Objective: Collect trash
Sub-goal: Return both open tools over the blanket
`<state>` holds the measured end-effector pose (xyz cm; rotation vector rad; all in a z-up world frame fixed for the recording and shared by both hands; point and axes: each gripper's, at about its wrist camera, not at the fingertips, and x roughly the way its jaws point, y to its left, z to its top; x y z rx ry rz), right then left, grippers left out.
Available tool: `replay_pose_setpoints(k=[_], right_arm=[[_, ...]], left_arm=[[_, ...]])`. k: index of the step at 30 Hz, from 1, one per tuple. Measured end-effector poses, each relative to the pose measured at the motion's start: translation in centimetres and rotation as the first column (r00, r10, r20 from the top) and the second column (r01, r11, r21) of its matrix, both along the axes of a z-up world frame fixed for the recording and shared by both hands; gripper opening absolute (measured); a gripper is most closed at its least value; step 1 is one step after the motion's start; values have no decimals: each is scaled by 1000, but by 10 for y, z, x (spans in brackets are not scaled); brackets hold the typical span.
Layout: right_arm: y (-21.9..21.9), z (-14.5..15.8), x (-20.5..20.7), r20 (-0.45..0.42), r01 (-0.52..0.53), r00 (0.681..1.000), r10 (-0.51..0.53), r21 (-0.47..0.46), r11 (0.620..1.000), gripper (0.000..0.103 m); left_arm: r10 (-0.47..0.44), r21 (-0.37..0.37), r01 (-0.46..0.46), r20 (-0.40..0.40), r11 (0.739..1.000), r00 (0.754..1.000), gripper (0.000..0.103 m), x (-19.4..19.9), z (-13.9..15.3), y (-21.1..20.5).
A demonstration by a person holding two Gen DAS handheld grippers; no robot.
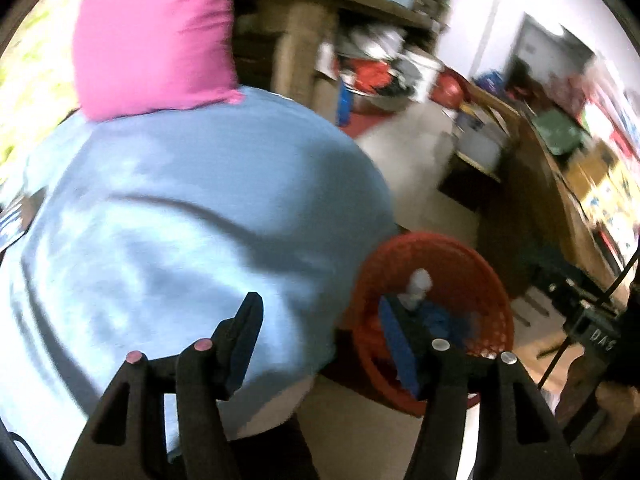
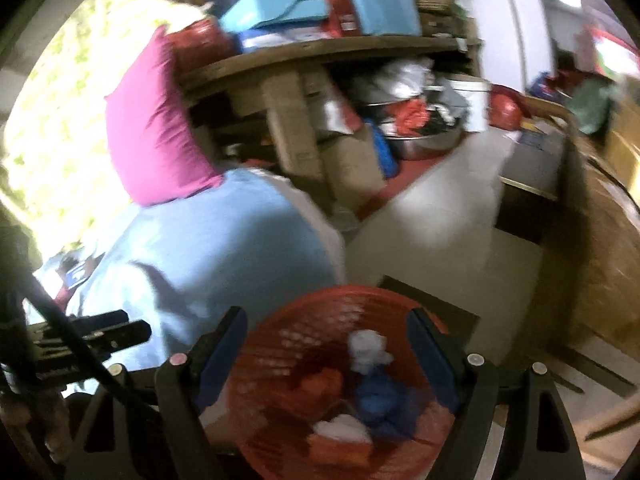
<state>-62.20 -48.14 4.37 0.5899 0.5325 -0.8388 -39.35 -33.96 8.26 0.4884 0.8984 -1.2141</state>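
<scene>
Cluttered wooden shelves [image 2: 320, 56] back a bed under a pale blue sheet [image 1: 180, 220] with a pink pillow [image 1: 152, 36]. On the floor beside it, a red mesh basket [image 2: 312, 312] holds white, blue and orange crumpled trash [image 2: 368, 348]. Left gripper [image 1: 324, 328] and right gripper [image 2: 326, 344] both gape wide, empty, over it

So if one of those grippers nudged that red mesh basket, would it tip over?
Probably it would slide or tip easily: the red mesh basket looks like thin plastic, and holds only crumpled scraps, likely light. Its wide round shape might steady it somewhat.
</scene>
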Motion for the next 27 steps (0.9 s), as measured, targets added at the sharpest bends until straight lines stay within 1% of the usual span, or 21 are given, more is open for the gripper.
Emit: replay_pose_setpoints(k=[4,6,9,13,19,27], right_arm=[[9,10,50,-9,-106,994,106,-28,994,84],[16,14,72,-19,-152,988,152,-44,987,84],[29,23,107,-26,-224,975,223,-64,973,84],[46,31,138,-36,-290,957,287,-86,953,84],[71,43,180,-57,-376,927,372,-105,921,84],[100,60,218,-51,-443,896,441,-119,888,84]], left_arm=[[108,-31,-108,-16,994,994,63,36,8,29],[148,-39,-149,-12,988,989,63,50,9,40],[211,-47,-211,-10,976,978,63,73,10,62],[281,-52,-281,-3,958,960,63,101,9,90],[382,-52,-381,21,923,924,63,138,6,131],[491,-43,-489,56,871,869,63,186,-5,182]])
